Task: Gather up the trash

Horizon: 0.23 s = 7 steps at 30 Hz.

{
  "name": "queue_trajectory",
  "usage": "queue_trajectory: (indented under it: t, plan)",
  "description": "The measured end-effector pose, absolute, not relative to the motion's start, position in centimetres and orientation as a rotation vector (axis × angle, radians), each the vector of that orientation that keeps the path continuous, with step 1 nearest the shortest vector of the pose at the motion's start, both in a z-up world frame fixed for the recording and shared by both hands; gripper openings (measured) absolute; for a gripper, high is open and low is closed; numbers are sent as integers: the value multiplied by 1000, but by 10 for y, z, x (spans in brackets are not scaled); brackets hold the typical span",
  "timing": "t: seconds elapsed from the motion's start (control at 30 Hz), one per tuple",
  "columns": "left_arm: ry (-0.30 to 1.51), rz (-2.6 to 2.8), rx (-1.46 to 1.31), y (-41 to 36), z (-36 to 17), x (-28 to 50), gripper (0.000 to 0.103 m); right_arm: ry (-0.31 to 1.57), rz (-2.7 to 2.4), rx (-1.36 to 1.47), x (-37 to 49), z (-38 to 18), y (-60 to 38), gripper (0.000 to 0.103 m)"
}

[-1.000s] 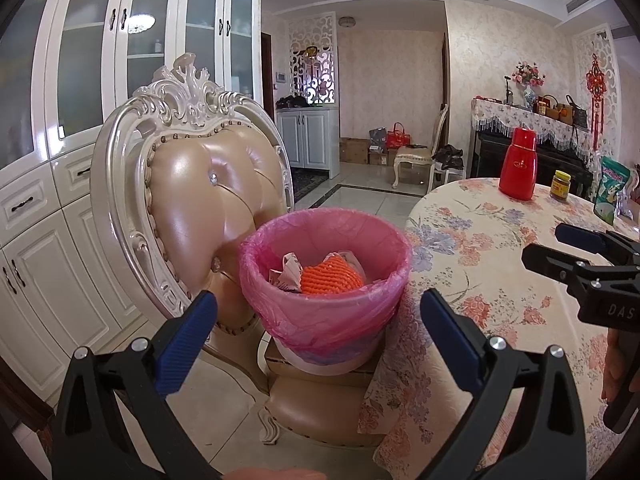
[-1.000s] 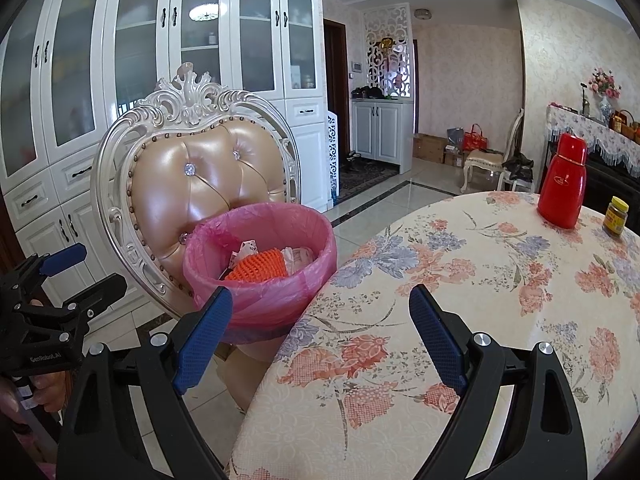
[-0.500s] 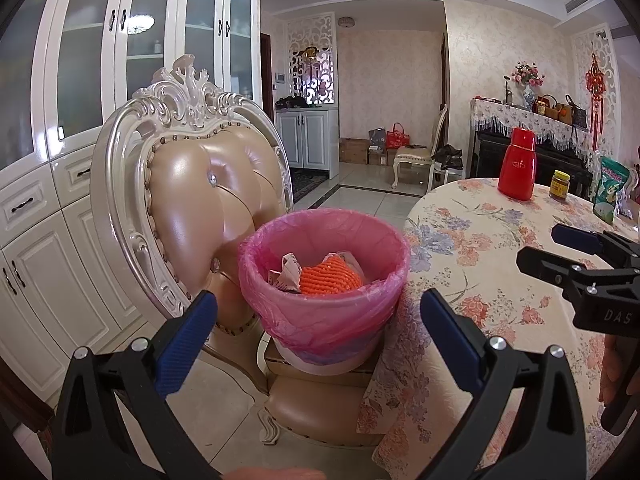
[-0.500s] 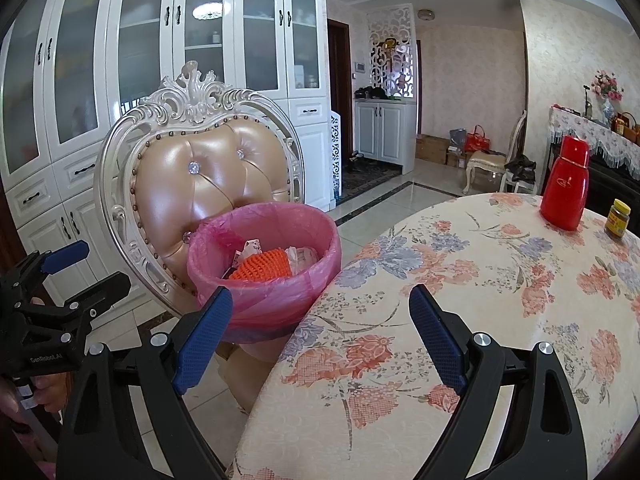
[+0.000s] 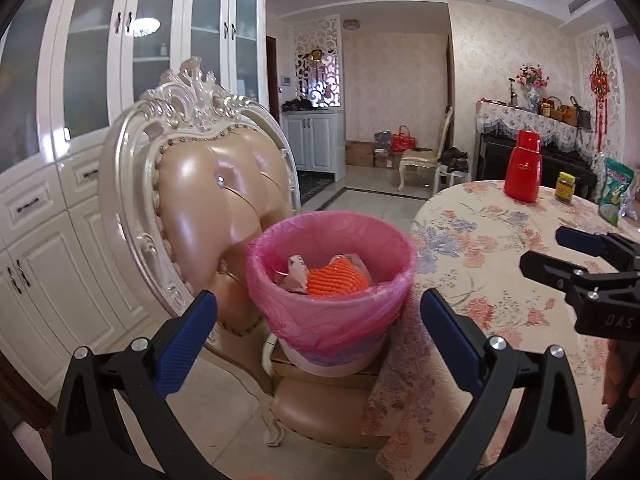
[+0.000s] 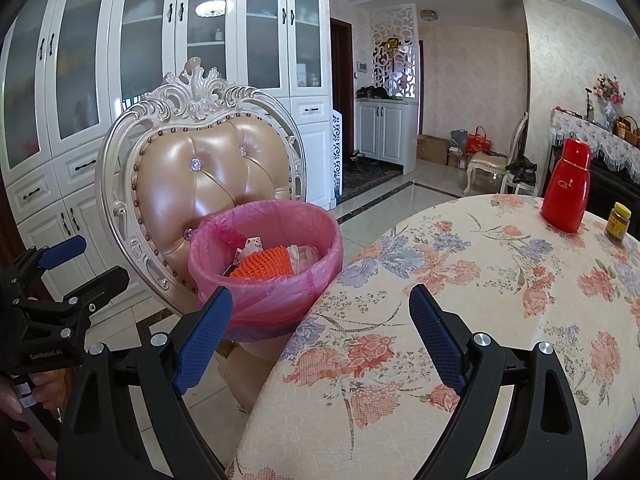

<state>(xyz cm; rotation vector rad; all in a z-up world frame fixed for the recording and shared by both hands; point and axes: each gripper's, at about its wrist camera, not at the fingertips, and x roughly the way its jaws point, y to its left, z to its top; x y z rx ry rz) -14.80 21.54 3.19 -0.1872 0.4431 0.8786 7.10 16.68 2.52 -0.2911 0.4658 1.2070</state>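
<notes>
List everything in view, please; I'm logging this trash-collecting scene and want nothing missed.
trash bin: 1, pink liner, on the chair seat
orange mesh item: 1, orange, inside bin among crumpled wrappers
chair: 1, tan leather, white carved frame, beside table
table: 1, floral cloth
thermos: 1, red, far side of table
jar: 1, yellow label, beside thermos
snack bag: 1, green, table's far edge
cabinets: white, glass doors, behind chair
left gripper: blue fingers, open, empty
right gripper: blue fingers, open, empty
</notes>
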Motion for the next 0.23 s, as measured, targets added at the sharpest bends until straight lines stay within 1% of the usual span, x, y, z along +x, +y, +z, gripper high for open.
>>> queue_trajectory:
  t: [0.23]
  plan:
    - [454,868,-195,219,29,-149,98,472,1204,-288,73,23,167,84]
